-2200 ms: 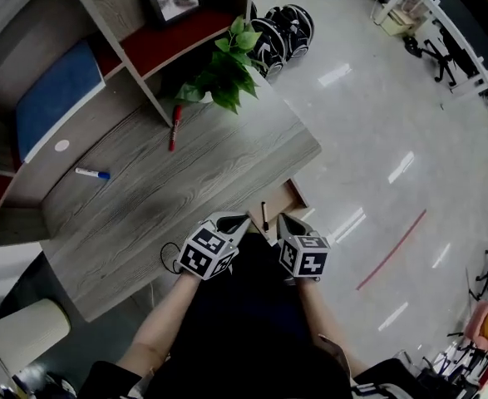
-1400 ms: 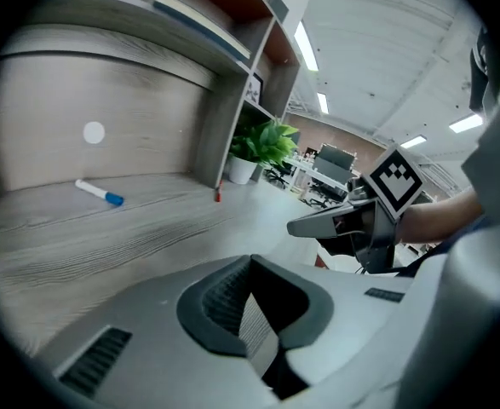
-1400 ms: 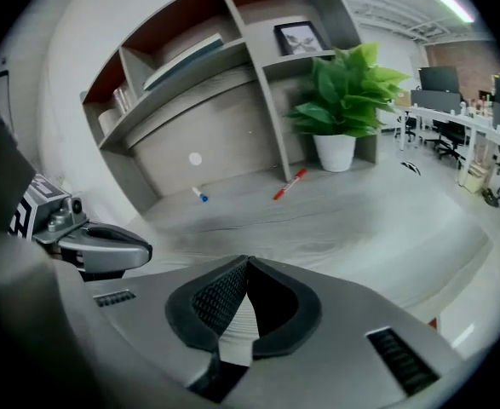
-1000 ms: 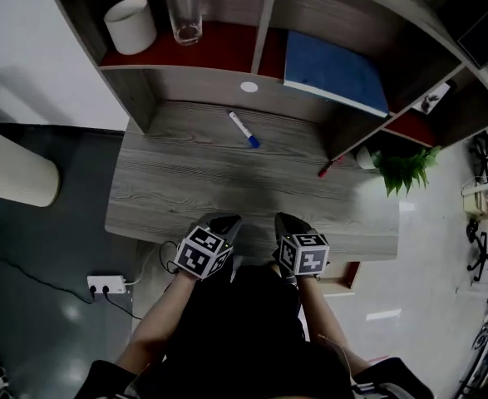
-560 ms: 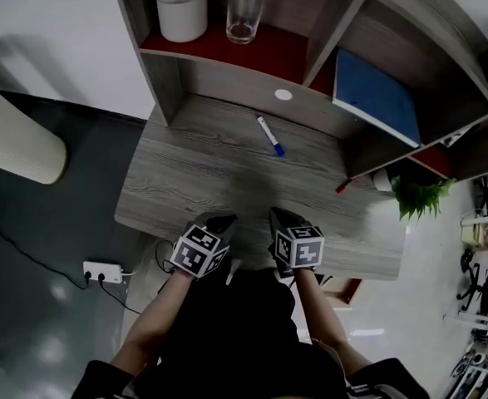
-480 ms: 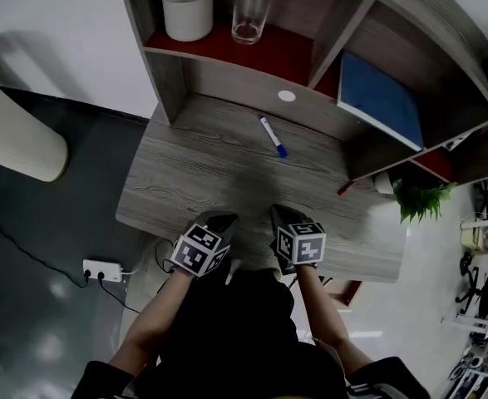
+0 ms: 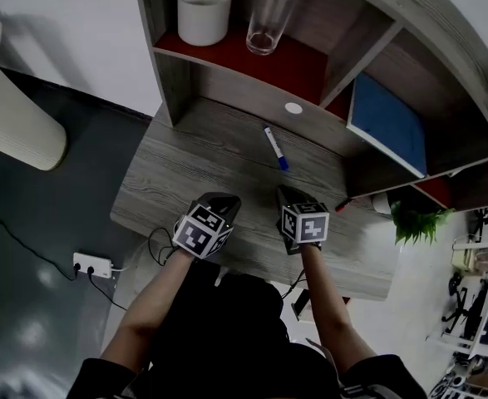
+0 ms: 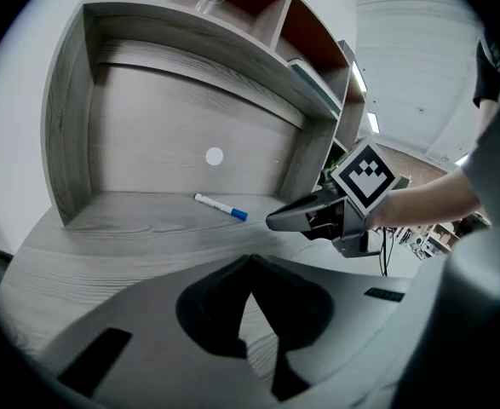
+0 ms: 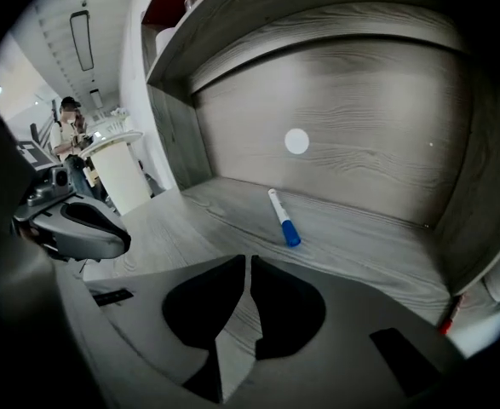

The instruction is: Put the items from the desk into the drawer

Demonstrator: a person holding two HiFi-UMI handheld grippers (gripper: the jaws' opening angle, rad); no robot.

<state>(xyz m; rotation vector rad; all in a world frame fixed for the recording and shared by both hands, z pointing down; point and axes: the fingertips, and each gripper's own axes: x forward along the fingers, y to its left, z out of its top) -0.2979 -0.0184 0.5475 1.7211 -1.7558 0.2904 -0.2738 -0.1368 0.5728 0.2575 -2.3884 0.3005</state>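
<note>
A white marker with a blue cap [image 7: 273, 148] lies on the grey wooden desk [image 7: 169, 173], near the back panel. It also shows in the left gripper view as the marker [image 8: 221, 208] and in the right gripper view as the marker [image 9: 282, 217]. A red pen [image 7: 342, 205] lies at the desk's right, beside the shelf divider. My left gripper [image 7: 224, 199] and right gripper [image 7: 288, 196] hover side by side over the desk's front half, both shut and empty. The marker is a short way ahead of the right gripper [image 9: 247, 264]. A corner of the drawer [image 7: 303, 304] peeks out under the front edge.
On the red shelf above stand a white cup [image 7: 204, 12] and a glass [image 7: 271, 27]. A blue book [image 7: 389, 123] lies in the right cubby, with a green plant [image 7: 414, 220] further right. A power strip [image 7: 91, 265] lies on the floor at the left.
The head view has swung from the drawer side to face the desk squarely. Both grippers have moved forward from the front edge to over the desk top, still shut.
</note>
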